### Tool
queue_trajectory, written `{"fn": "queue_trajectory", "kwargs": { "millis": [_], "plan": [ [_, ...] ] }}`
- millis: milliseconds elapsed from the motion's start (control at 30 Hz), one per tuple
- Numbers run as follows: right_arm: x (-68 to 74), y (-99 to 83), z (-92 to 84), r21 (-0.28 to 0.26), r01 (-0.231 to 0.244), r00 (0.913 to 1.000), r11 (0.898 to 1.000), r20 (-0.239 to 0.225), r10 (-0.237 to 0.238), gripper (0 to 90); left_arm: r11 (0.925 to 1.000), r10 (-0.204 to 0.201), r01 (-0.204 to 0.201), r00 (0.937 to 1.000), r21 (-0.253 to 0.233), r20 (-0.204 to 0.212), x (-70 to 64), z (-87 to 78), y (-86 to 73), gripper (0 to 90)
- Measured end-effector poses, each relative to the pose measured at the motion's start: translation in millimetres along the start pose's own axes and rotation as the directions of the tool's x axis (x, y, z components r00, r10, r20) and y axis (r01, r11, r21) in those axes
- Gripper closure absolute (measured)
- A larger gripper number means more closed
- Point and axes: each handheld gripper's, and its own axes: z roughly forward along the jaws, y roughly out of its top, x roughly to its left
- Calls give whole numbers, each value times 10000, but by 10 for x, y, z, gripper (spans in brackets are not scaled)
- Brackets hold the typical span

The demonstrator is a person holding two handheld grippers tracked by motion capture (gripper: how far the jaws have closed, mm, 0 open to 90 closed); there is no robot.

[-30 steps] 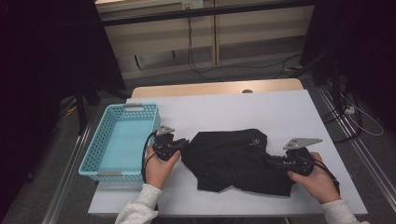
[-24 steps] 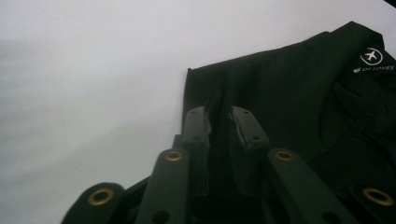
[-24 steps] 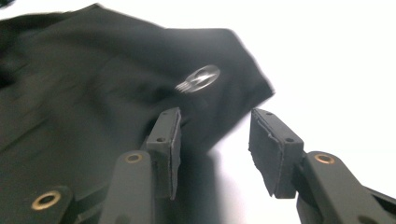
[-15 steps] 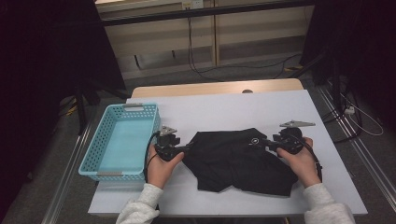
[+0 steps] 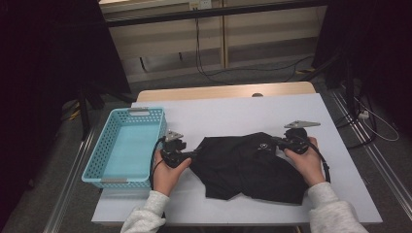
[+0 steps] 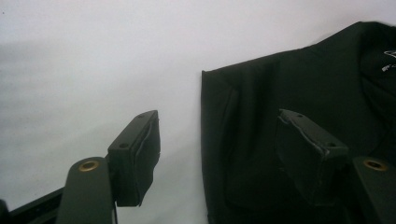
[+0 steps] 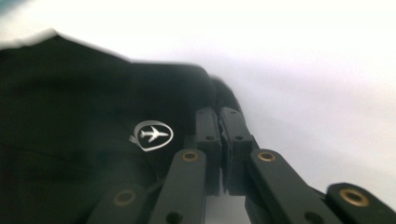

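The white surface (image 5: 233, 111) carries a black garment (image 5: 245, 167) spread at its near middle, with a blue basket (image 5: 127, 145) just left of it; the left tool (image 5: 193, 156) sits at the garment's left edge, its jaws just opened wide, one over bare surface and one over the cloth, pressing nothing. The right tool (image 5: 278, 141) has just closed on the garment's upper right edge, beside a small plane logo (image 7: 152, 135), with cloth pinched between the tips.

The black shirt (image 6: 299, 121) runs off the right and bottom edges in the left gripper view. In the right gripper view, its far edge is blurry, and whether the fingers (image 7: 208, 140) pinch cloth is hard to tell.
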Motion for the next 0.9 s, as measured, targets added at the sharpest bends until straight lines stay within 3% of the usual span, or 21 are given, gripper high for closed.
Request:
{"fn": "queue_trajectory", "kwargs": {
  "millis": [133,200,367,467,700,833,900],
  "plan": [
    [-68,52,-192,-461,95,9998,9989,170,-87,876,9995,-252,251,9997,-185,-44,35,-19,28,304],
    [-106,39,-255,-351,218,9984,9991,522,-200,875,9992,-345,344,9994,-213,-35,48,-17,38,308],
    [-189,-31,-325,-290,-3,9984,9996,557,19,872,9980,-558,562,9983,-284,178,78,37,77,318],
    [-168,-65,-294,-70,183,9981,9998,596,-179,868,9978,-639,644,9974,-139,348,78,104,81,329],
    [-180,-73,-280,-245,213,9957,9995,905,-190,869,9981,-442,418,9977,463,508,89,278,9,350],
    [-242,-78,-330,-448,121,9948,9989,1019,-75,854,9988,-405,388,9977,313,549,78,288,9,324],
    [-246,-81,-331,-658,387,9950,9971,948,-323,839,9996,-200,187,9978,199,629,59,294,18,322]
  ]
}}
